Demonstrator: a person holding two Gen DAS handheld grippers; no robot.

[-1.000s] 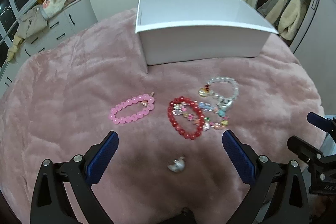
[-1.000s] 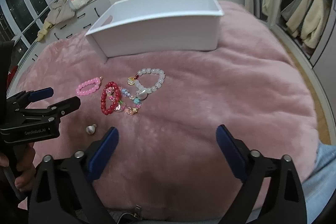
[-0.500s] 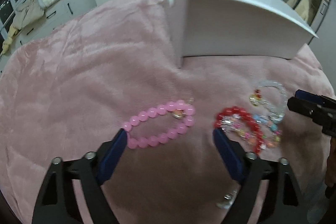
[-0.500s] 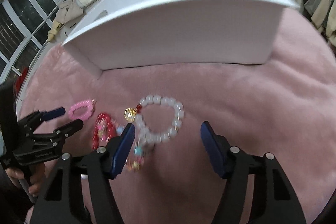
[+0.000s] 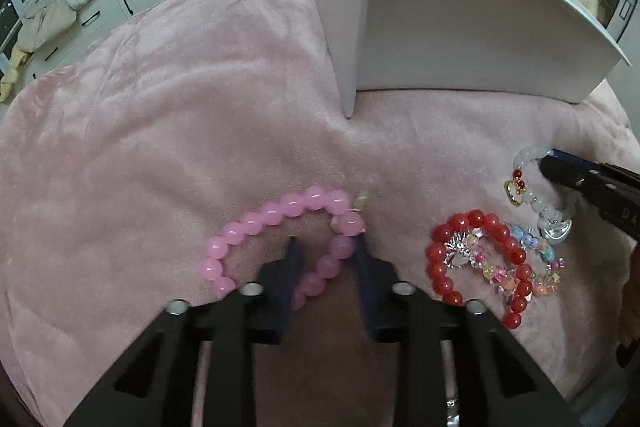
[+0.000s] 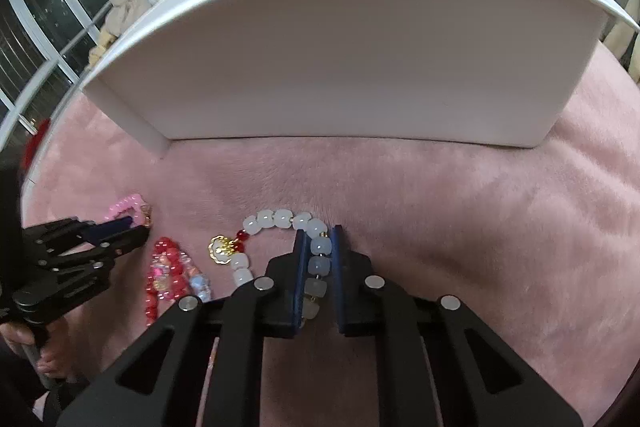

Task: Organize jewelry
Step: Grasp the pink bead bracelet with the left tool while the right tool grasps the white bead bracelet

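Both grippers are down on the pink plush cover, each at its own bracelet. The left gripper [image 5: 326,247] has its jaws closing with one side of the pink bead bracelet [image 5: 256,223] between them; the blue pads straddle the beads near the small charm, and the right-hand pad looks to touch them, though I cannot tell if the other pad presses yet. The lower beads of that loop vanish behind the left finger [image 5: 290,283], which is blurred.

The right gripper [image 6: 318,241] is clamped on the white bead bracelet [image 6: 276,219]: several pale beads sit squeezed in a column between the two blue pads, and the rest of the loop curves away to the left of the fingers, with a gold charm and red beads hanging off it. The beads lowest between the pads are in shadow and hard to make out.

Between the two grippers lie the red bead bracelet [image 5: 460,227] and a multicoloured bead strand [image 5: 536,267], tangled so I cannot say which lies over which. The white box [image 5: 460,27] stands just beyond both sets of fingertips; its inside is hidden from both cameras. A hand [image 6: 22,341] holding the left gripper is cut off at the picture's edge.
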